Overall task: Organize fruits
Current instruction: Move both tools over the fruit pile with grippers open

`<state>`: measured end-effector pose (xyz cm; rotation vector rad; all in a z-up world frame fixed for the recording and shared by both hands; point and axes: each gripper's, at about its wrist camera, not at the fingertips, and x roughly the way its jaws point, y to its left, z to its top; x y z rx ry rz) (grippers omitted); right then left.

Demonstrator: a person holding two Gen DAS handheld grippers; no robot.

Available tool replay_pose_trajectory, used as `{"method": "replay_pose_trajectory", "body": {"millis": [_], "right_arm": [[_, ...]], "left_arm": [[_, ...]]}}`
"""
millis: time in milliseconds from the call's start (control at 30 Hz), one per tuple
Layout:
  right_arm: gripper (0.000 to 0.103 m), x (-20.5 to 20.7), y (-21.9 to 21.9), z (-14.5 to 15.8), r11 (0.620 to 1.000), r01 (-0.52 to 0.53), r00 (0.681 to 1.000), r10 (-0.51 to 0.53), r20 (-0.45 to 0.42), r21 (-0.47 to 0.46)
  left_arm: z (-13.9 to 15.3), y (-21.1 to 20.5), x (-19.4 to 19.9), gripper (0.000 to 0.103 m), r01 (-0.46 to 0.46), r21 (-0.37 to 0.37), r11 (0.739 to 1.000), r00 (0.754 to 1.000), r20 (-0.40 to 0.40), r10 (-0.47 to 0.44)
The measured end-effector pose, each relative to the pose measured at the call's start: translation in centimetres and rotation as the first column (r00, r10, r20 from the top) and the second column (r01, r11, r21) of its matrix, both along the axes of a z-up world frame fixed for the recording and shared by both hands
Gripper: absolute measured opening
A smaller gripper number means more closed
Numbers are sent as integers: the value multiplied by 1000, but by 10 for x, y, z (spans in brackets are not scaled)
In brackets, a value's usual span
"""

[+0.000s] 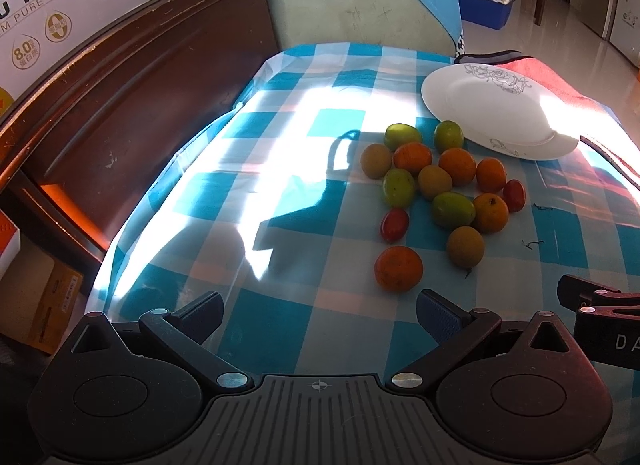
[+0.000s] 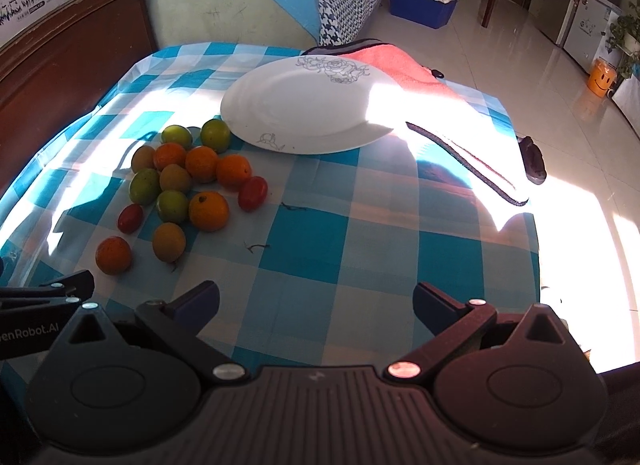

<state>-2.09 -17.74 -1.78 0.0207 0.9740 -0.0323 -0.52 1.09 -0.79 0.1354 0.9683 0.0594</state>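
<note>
Several small fruits lie in a loose cluster (image 1: 440, 185) (image 2: 188, 185) on the blue-and-white checked tablecloth: orange, green, brownish and two red ones. An empty white plate (image 1: 480, 105) (image 2: 296, 105) with a flower drawing sits just behind them. One orange fruit (image 1: 398, 268) (image 2: 113, 255) lies nearest to me. My left gripper (image 1: 320, 317) is open above the near cloth, holding nothing, with that fruit just ahead of its right finger. My right gripper (image 2: 316, 305) is open too, empty, to the right of the cluster.
A pink cloth (image 2: 400, 65) (image 1: 560, 81) lies behind and right of the plate. A dark wooden headboard (image 1: 120, 85) runs along the left, a padded seat back (image 1: 348, 13) stands behind the table. The tiled floor (image 2: 580, 145) drops off at the right edge.
</note>
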Motion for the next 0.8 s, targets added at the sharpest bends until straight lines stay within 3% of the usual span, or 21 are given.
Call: {"method": "replay_pose_trajectory", "body": {"millis": [800], "right_arm": [[102, -3, 14, 3, 998, -31, 999, 31, 12, -53]], "left_arm": [[1, -4, -2, 103, 5, 34, 999, 1000, 0, -5]]}}
